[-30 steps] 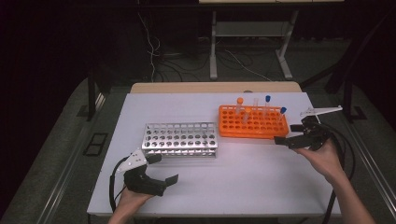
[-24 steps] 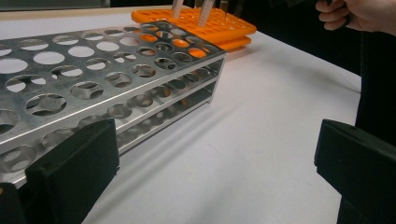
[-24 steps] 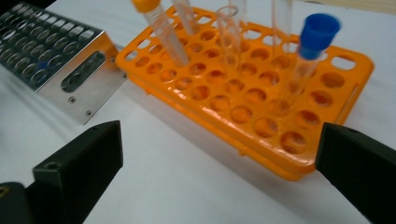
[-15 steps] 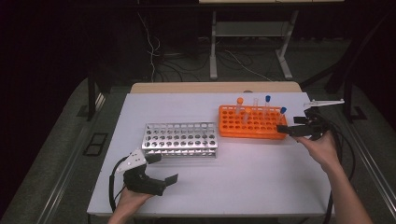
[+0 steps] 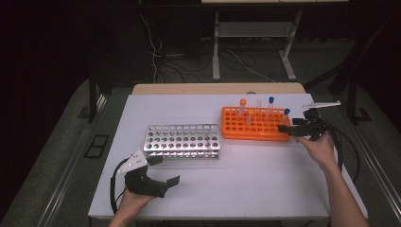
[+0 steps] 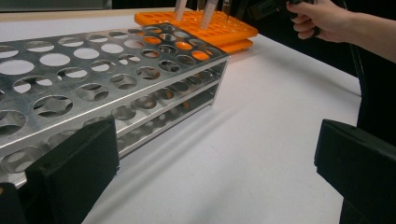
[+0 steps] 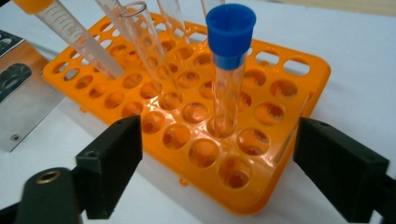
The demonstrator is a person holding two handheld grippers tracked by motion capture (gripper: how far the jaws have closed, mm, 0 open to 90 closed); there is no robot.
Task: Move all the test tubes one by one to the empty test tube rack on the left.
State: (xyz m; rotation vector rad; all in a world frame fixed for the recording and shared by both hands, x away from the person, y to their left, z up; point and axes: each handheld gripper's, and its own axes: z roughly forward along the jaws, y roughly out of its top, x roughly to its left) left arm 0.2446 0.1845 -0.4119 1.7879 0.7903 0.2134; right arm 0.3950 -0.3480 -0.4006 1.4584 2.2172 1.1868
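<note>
Right hand-held gripper (image 5: 289, 128) now nearer the orange rack (image 5: 255, 124), jaws wide; left hand-held gripper (image 5: 166, 171) unmoved, wide too.

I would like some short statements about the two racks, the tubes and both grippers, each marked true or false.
1. The metal rack holds no tubes. True.
2. The right gripper is shut on a tube. False: its jaws stand open, facing the blue-capped tube.
3. The tubes stand in the orange rack. True.
4. The left gripper grips the metal rack. False: it is open beside the rack.
5. All tube caps are blue. False: one orange cap shows.
</note>
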